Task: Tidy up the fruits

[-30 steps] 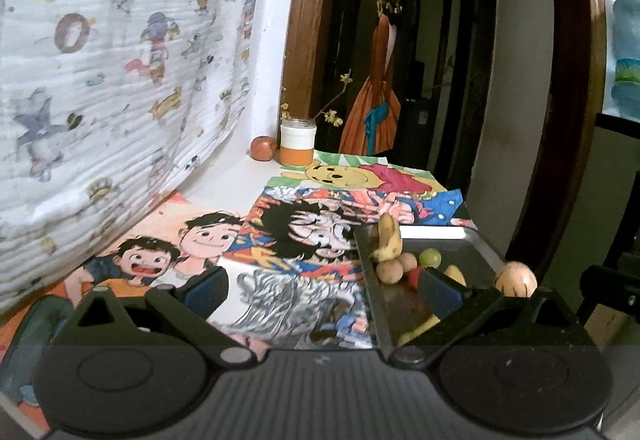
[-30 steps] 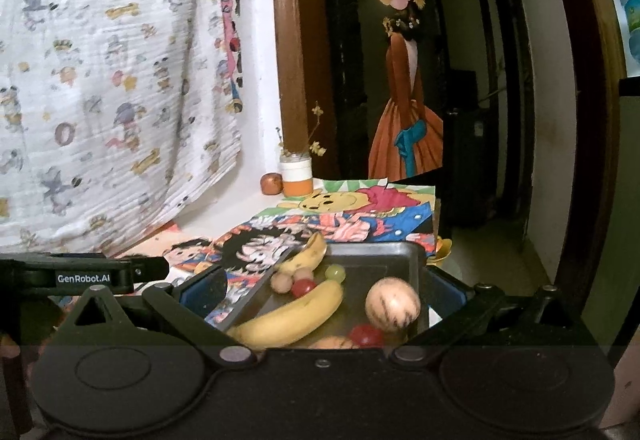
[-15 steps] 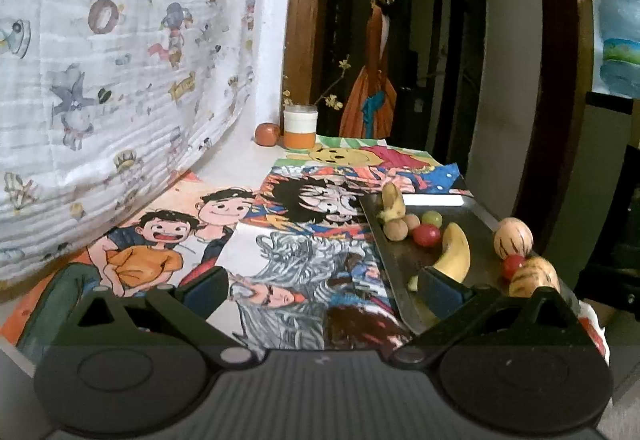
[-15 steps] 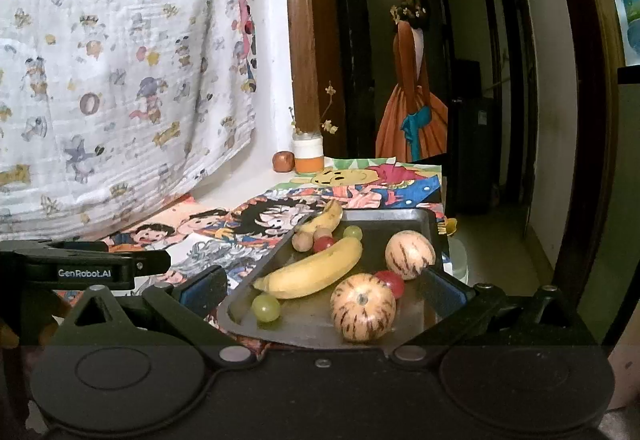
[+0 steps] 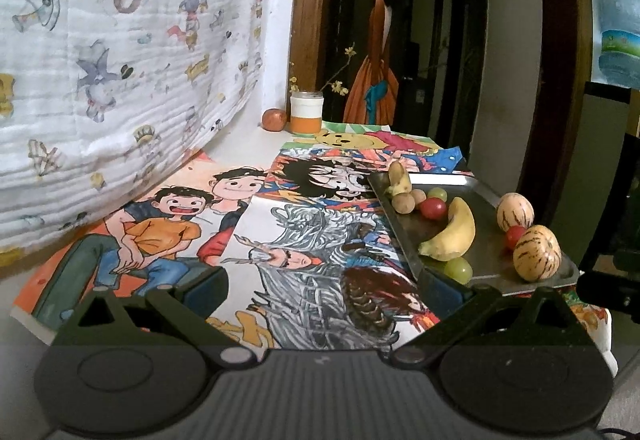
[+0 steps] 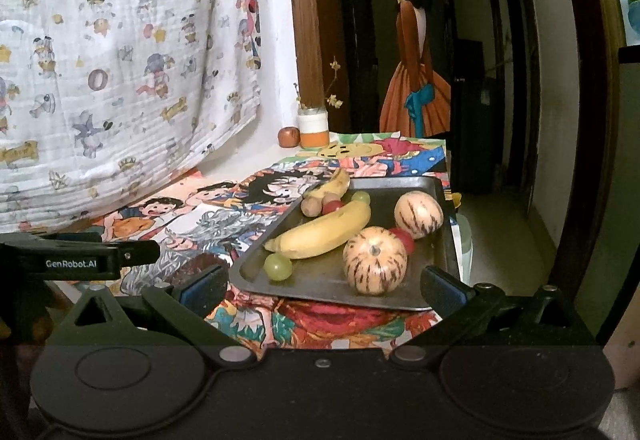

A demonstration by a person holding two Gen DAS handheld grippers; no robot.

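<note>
A dark metal tray is seen on the right part of the worktop, which is covered with colourful cartoon posters. On the tray a large banana is laid diagonally across the middle, and a green grape is found just beside its stem end, near the tray's front left corner. Two striped yellow melons are placed to the right of the banana: the nearer melon at the front, the farther melon behind it, with a red cherry tomato seen between them. At the far left corner of the tray a smaller banana, a brown round fruit, another red tomato and a second green grape are clustered together.

The left hand-held gripper is held wide open above the posters, with nothing between its fingers; its right finger lies just in front of the tray's near left corner. The right hand-held gripper is likewise spread wide and empty, in front of the tray's near edge. At the back of the worktop a white and orange jar is stood beside a reddish round fruit, well apart from the tray. A patterned white cloth is hung along the left.
</note>
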